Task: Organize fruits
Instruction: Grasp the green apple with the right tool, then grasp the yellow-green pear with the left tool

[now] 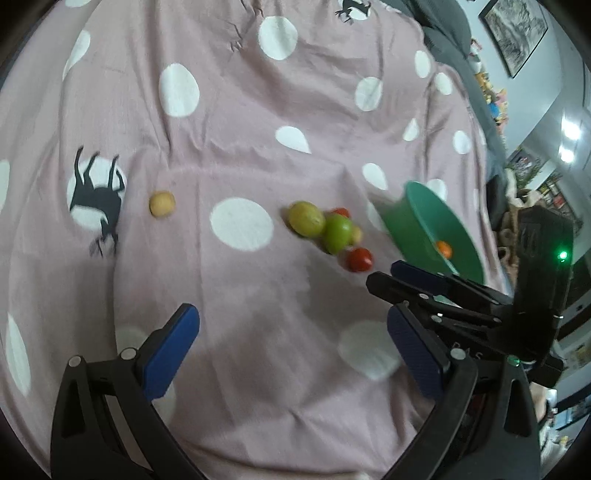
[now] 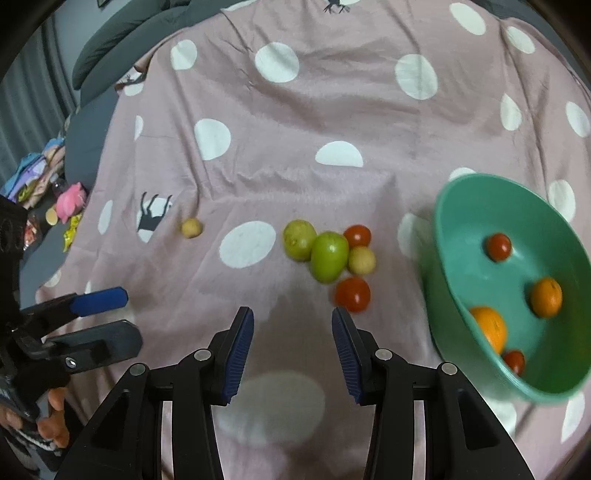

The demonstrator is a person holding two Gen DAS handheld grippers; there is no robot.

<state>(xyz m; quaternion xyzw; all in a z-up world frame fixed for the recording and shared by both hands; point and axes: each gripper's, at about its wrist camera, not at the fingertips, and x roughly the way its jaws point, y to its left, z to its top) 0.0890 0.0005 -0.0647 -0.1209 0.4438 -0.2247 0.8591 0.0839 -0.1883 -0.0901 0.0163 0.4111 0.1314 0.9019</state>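
Note:
A cluster of fruit lies on the pink dotted cloth (image 2: 332,110): two green fruits (image 2: 329,256) (image 1: 337,233), two red tomatoes (image 2: 352,294) (image 1: 359,259) and a small yellow fruit (image 2: 362,260). Another yellow fruit (image 2: 191,228) (image 1: 161,204) lies alone to the left. A green bowl (image 2: 461,206) (image 1: 417,206) at the right holds two oranges (image 2: 546,297) and two tomatoes (image 2: 498,246). My left gripper (image 1: 291,328) is open and empty above the cloth. My right gripper (image 2: 293,325) is open and empty, just short of the cluster; it also shows in the left wrist view (image 1: 384,277).
The cloth covers a bed with grey pillows (image 2: 122,40) at the back. Toys and snack packets (image 2: 66,206) lie off the left edge. A framed picture (image 1: 517,33) hangs on the wall at right.

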